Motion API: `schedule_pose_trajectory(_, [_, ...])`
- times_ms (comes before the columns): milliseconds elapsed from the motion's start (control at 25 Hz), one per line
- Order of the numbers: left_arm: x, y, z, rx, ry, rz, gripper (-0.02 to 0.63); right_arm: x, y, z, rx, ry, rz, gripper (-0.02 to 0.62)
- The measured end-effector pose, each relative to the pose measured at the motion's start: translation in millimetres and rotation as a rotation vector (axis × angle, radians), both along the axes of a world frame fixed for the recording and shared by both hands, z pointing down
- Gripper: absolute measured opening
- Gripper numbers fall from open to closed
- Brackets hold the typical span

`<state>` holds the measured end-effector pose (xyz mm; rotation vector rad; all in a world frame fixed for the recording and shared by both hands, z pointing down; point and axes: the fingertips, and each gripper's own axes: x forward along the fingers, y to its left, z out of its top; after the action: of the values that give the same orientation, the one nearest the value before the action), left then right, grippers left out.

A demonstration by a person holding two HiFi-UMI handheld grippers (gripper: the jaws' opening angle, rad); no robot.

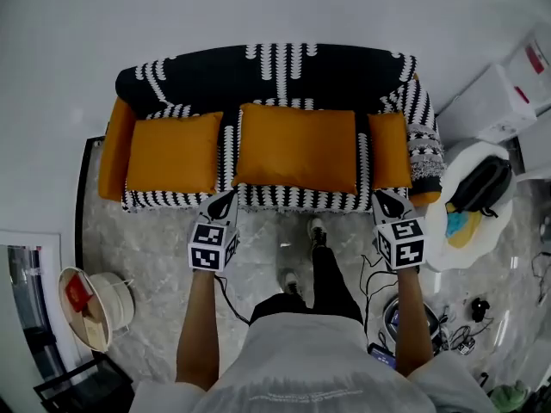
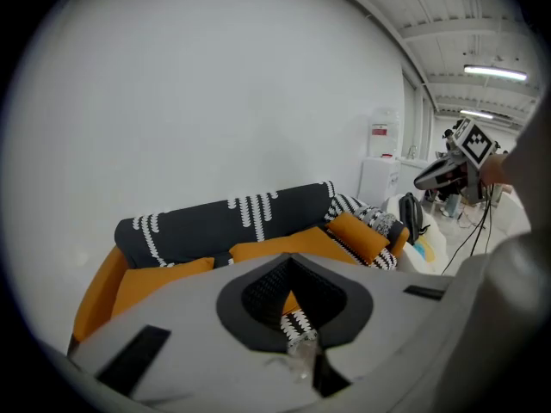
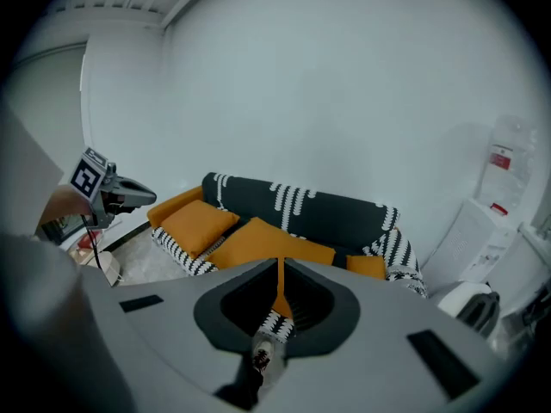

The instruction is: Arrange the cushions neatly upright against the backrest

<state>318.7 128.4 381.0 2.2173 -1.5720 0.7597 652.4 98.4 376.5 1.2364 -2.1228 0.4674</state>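
Just beyond left tongs (image 1: 225, 199), right tongs (image 1: 384, 198), both pressed together, cushions (image 1: 297, 147) on sofa (image 1: 275, 80).

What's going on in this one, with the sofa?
A person stands facing a sofa, pointing the left gripper and right gripper toward it, both shut and empty. Three orange cushions lie on the seat: left cushion, middle cushion, right cushion. None stands upright against the backrest yet, and neither gripper touches one.

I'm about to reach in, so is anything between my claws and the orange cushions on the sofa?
Nothing visible does. The left claw and right claw, both shut, hang at the front edge of the sofa, the orange cushions lying flat just beyond.
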Motion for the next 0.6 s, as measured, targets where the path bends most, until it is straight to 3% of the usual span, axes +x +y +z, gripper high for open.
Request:
schedule_pose_trajectory(320, [-18.7, -66.7, 85.6, -0.151, -0.008, -0.043, 0.055, 12.3, -60.8, 100.2, -0.163, 0.050, 0.022, 0.040])
schedule_pose_trajectory(600, [-47.6, -89.7, 174.0, -0.294, -0.006, -0.092, 0.098, 24.6, -79.2, 191.7, -0.298, 0.116, 0.037, 0.084])
